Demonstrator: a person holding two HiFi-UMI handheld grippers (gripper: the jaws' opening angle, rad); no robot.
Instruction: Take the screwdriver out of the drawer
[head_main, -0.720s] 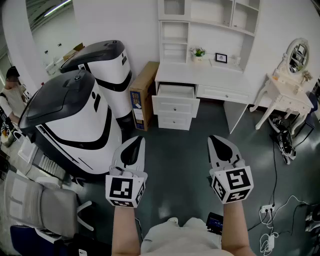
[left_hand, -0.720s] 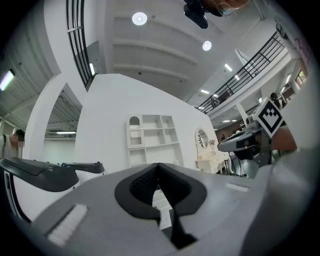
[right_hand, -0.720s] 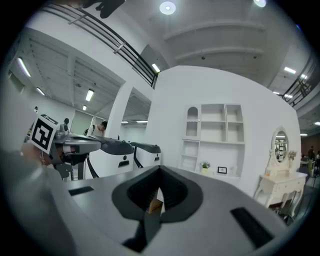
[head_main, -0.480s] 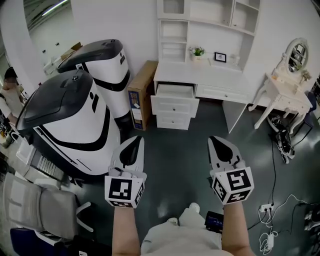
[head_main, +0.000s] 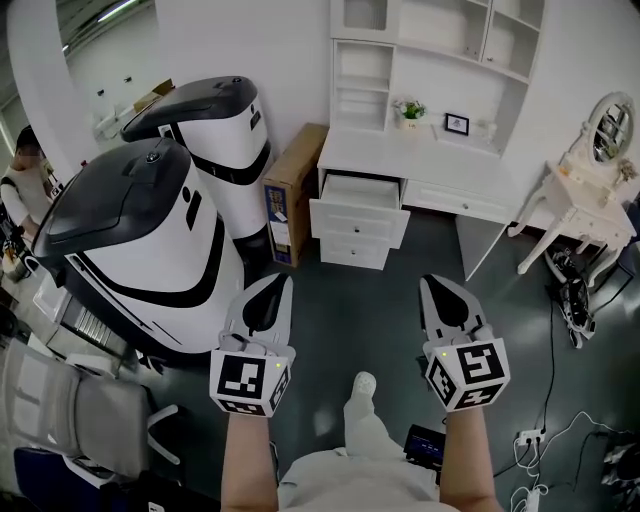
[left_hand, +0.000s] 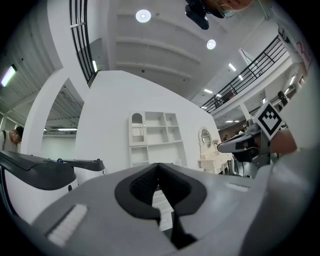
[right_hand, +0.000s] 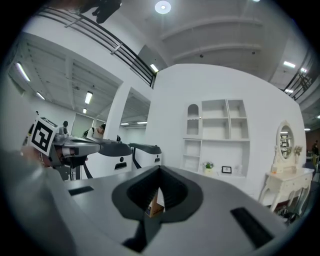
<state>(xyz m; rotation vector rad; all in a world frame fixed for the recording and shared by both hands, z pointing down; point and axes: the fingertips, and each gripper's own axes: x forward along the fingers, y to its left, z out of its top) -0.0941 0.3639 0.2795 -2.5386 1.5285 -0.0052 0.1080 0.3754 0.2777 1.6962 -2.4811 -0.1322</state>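
Two big white-and-black machines (head_main: 140, 240) fill the left of the room. At the far centre a white desk (head_main: 400, 160) with a shelf unit stands against the wall. A vanity table (head_main: 590, 205) with an oval mirror stands to its right, and a cardboard box (head_main: 292, 195) leans just left of it. The desk's top drawer (head_main: 360, 218) is pulled out. Its inside cannot be made out from here, so the screwdriver is not seen. Near the person, well apart from the desk, the left gripper (head_main: 272, 283) and right gripper (head_main: 432, 282) are held level side by side. Each has its jaws closed together, tips touching, with nothing between them.
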